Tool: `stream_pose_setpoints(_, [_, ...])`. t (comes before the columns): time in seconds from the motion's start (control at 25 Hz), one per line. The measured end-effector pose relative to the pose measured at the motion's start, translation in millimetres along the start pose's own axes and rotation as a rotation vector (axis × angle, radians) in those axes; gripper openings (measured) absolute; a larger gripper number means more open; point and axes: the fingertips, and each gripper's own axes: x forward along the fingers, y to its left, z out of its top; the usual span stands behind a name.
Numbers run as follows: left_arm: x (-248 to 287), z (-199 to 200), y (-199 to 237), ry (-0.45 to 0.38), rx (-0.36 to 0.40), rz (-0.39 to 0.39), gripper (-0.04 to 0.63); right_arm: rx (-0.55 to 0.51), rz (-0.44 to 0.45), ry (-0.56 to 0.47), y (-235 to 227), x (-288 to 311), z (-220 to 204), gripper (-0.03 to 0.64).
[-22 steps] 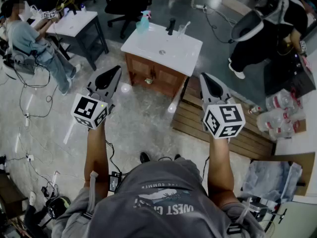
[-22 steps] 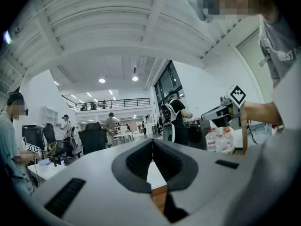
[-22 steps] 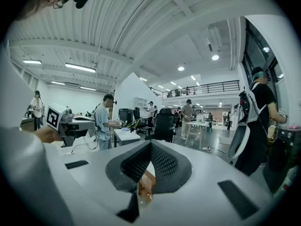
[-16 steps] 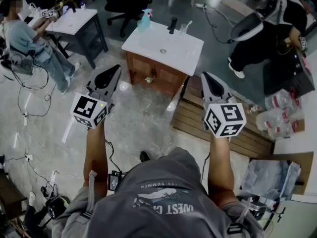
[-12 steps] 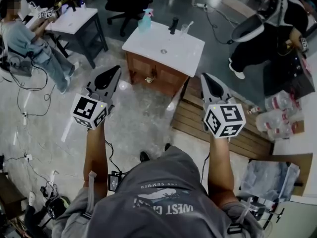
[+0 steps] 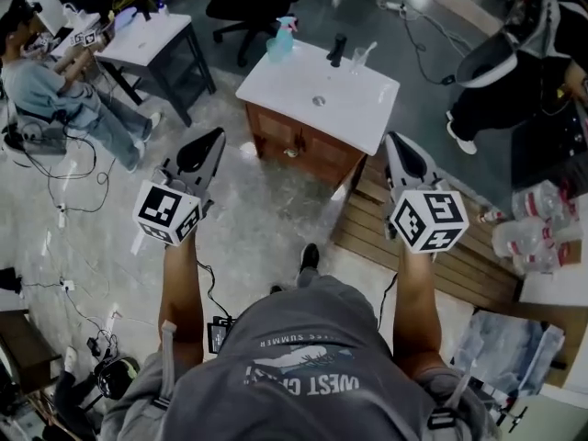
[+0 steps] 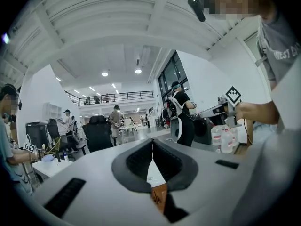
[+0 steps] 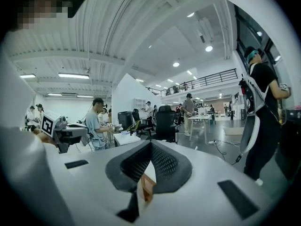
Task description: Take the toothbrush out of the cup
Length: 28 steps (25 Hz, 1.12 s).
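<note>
A clear cup [image 6: 358, 59] with a toothbrush [image 6: 367, 51] leaning in it stands at the far edge of the white sink top [image 6: 354, 108], beside the black faucet [image 6: 337, 49]. The sink top sits on a wooden cabinet [image 6: 299, 145] ahead of me. My left gripper [image 6: 218, 134] is held out in the air well short of the cabinet, shut and with nothing in it. My right gripper [image 6: 392, 139] hovers level with it on the right, also shut and bare. In the left gripper view the left gripper's [image 7: 153, 143] pads meet. In the right gripper view the right gripper's [image 8: 150, 146] pads likewise meet.
A blue spray bottle [image 6: 283, 39] stands at the sink top's far left corner. A wooden pallet [image 6: 441, 251] lies right of the cabinet, with water bottles [image 6: 537, 228] beyond. A seated person [image 6: 50, 85] and white desk [image 6: 152, 39] are at the left; a standing person in black [image 6: 514, 72] is at the right.
The sink cabinet has slid lower and rightward in the head view, and a shoe shows ahead of my body. Both grippers stay shut, held the same way.
</note>
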Motion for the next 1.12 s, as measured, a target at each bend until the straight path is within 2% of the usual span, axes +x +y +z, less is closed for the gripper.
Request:
stream_pose_setpoints(0.32, [59, 8, 12, 0.040, 0.026, 0.041, 0.000, 0.012, 0.039, -0.012, -63, 51, 8, 0.011])
stream_pose_setpoints(0.68, [109, 14, 17, 0.078, 0.062, 0.060, 0.000, 0.033, 0.080, -0.030, -106, 87, 10, 0.011])
stream_pose_setpoints(1.12, [136, 5, 34, 0.105, 0.055, 0.066, 0.000, 0.053, 0.087, 0.004, -126, 116, -3, 0.011])
